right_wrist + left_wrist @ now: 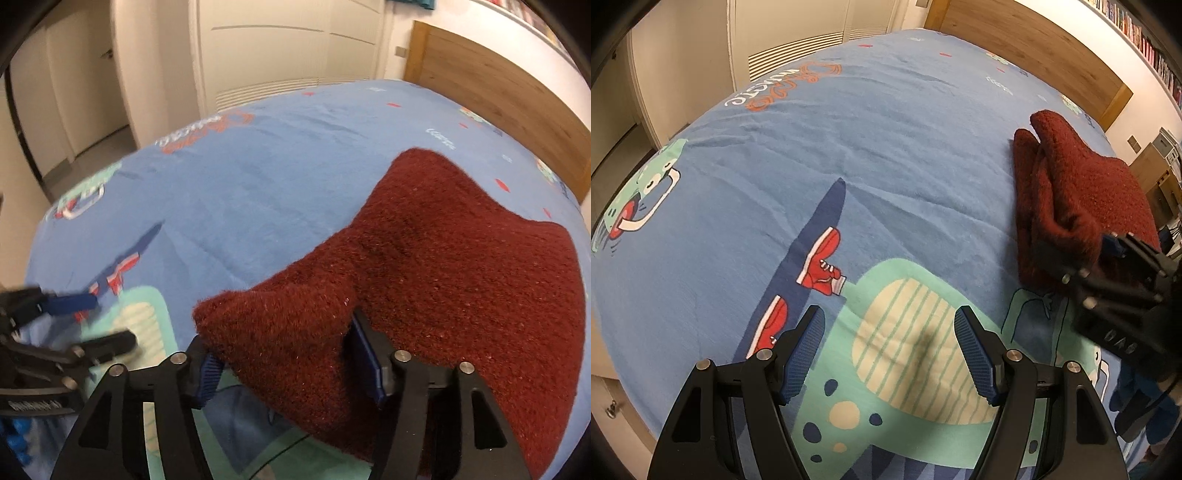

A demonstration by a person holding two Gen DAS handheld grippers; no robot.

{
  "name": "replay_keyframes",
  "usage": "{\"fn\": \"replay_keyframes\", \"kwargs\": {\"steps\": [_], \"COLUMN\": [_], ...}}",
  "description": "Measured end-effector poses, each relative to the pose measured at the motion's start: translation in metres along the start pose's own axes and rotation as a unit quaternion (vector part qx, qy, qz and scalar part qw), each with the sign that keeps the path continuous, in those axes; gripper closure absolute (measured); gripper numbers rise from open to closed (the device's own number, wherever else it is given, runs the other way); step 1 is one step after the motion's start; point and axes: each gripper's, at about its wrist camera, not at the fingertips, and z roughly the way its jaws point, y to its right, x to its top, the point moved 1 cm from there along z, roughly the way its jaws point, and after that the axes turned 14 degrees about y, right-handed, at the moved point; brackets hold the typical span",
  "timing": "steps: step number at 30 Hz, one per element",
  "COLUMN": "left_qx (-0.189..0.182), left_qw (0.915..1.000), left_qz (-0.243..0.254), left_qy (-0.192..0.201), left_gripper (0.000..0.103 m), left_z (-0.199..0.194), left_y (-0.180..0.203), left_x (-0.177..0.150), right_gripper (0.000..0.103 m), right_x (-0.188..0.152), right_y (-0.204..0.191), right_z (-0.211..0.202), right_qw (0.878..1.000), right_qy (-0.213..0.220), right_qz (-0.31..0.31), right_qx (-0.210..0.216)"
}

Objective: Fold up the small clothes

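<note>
A dark red fuzzy knitted garment (1082, 192) lies folded on the blue cartoon bedspread (849, 140) at the right. In the right wrist view the red garment (443, 266) fills the lower right, and its near corner drapes between my right gripper's (284, 347) wide-apart fingers, hiding their tips. My right gripper also shows in the left wrist view (1108, 273), at the garment's near edge. My left gripper (890, 350) is open and empty, low over the green dinosaur print, left of the garment. It shows blurred in the right wrist view (96, 321).
A wooden headboard (1034, 48) runs along the bed's far right side. White wardrobe doors (277, 48) stand beyond the bed's far edge. Bookshelves (1145, 40) line the wall at upper right. A wooden bedside unit (1156, 173) stands beyond the right side.
</note>
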Motion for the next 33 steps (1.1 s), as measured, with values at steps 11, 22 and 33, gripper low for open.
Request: {"fn": "replay_keyframes", "kwargs": {"steps": [11,22,33], "left_qx": [-0.019,-0.075,-0.127], "left_qw": [0.9994,0.9954,0.9867], "left_qz": [-0.005,0.036,0.097], "left_qy": [0.028,0.047,0.029], "left_gripper": [0.036,0.034,0.032], "left_z": [-0.022,-0.033,0.022], "left_y": [0.012,0.062,0.130], "left_x": [0.033,0.067,0.086], "right_gripper": [0.035,0.035,0.024], "right_x": [0.003,-0.022,-0.056], "right_y": [-0.004,0.040,0.170], "right_z": [-0.047,-0.131,-0.153], "right_qw": [1.000,0.992,0.950], "right_qy": [0.019,0.054,0.069], "right_qz": [0.018,0.110,0.287], "right_qx": [0.012,-0.006,-0.101]}}
